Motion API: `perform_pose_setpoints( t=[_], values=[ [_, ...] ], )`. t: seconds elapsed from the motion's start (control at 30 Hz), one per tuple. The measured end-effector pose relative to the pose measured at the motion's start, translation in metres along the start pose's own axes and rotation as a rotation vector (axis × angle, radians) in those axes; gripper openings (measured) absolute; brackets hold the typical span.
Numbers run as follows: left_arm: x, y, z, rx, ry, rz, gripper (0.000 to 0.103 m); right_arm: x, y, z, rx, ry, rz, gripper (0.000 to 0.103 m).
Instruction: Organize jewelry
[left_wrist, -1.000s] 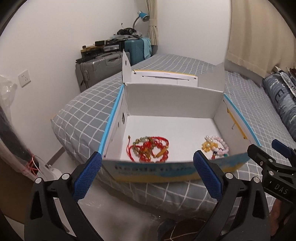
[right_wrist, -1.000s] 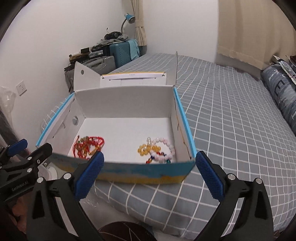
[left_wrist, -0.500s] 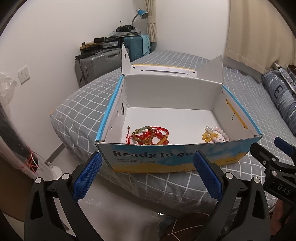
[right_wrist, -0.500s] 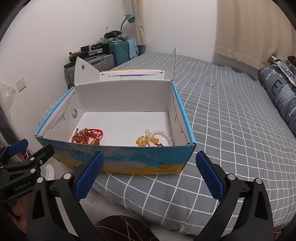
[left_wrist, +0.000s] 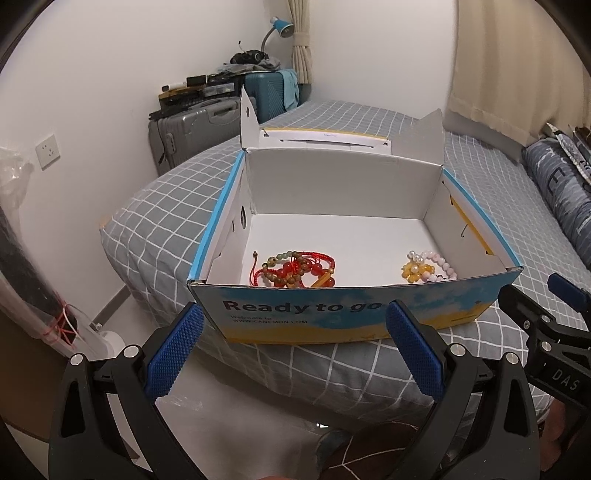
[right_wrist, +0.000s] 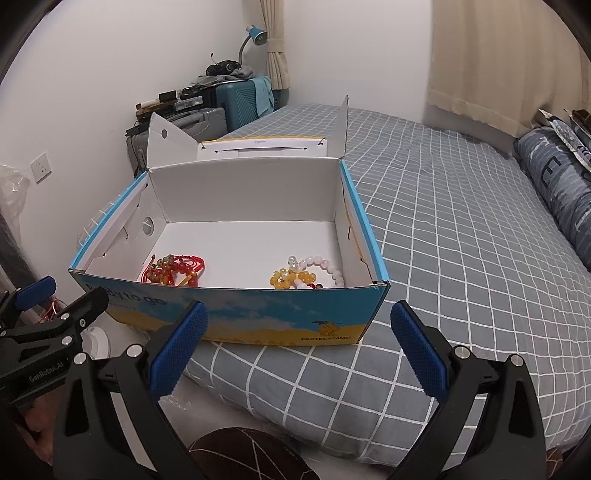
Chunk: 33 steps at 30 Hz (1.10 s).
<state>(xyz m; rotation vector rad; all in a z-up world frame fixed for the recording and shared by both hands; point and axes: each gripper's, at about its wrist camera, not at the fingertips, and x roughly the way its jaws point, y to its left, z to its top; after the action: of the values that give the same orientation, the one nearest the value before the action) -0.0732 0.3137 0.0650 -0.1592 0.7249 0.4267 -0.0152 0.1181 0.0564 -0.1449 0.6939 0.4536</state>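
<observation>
Hovering short of the cardboard box (left_wrist: 343, 184) on the bed (right_wrist: 461, 240), held the left tool (left_wrist: 293, 310) spread wide with nothing between its pads. Held the right tool (right_wrist: 298, 308) just as wide and just as empty.

Found the jewelry inside the box, down on the white floor close against the near wall: a red bundle (left_wrist: 295, 269) of cord and beads toward the left, a yellow and pink bundle (left_wrist: 428, 267) of beads toward the right, well apart from each other.

Judged both light and limp, being strung beads, likely to sag and swing from any single pinch, and round enough to roll out from between flat pads. Judged the red bundle tangled, with several strands overlapping, so liable to come up as one clump or to snag. Reckoned the best hold to be across a strand lifted clear of the floor, on the cord or between two beads rather than on a bead's crown, closing gently to spare thread and bead alike.

Noted the near wall as an obstacle, hiding the lower part of each bundle in both views and calling for a reach down from above.

Could not settle the stage: either sorted into two heaps by kind and laid away, or waiting in the box to be taken out and arranged.
</observation>
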Motion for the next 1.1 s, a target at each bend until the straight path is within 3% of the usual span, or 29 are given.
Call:
perform_pose_setpoints(
  t=[1.1],
  values=[
    [0.0002,-0.0067,0.0047,0.021,-0.009,0.008,0.097,-0.0012,-0.0023,0.0017,-0.005,-0.003,-0.004,0.095]
  ],
)
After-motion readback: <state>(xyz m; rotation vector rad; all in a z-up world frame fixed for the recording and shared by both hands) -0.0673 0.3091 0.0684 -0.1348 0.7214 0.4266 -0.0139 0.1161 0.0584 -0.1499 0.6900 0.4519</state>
